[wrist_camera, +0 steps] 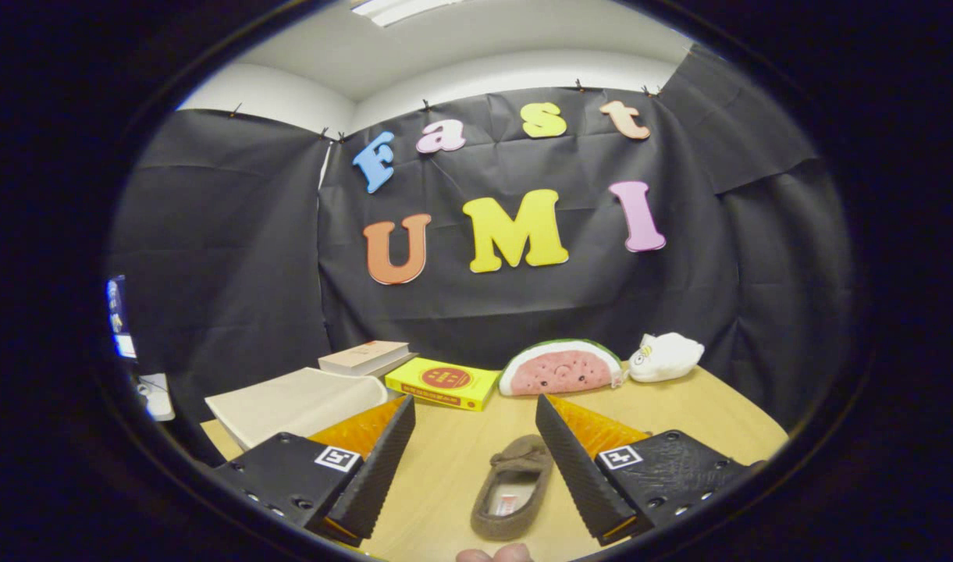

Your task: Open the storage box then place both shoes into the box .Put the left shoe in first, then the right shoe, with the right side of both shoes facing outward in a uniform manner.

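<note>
- The gripper (476, 457) hangs above the wooden table (702, 406) with its fingers (382, 460) spread wide, nothing between the pads.
- A brown slipper-style shoe (513, 488) lies on the table between the fingers, closer to the right one, its opening facing up and its toe pointing away toward the wall; the right finger overlaps its far edge in the picture, though whether they touch cannot be told.
- A bit of a person's fingertips (493, 555) shows just below the heel of the shoe.
- Beyond the left finger sits a pale, flat-topped storage box (296, 406), partly hidden behind that finger; its lid looks down.
- Behind the storage box lies a closed book (364, 357), and just beside it a yellow box (442, 383) with a red round mark.
- Farther right along the wall are a watermelon-slice plush (560, 368) and, near it, a small white plush (665, 357).
- The table between the fingers and the yellow box is bare wood.
</note>
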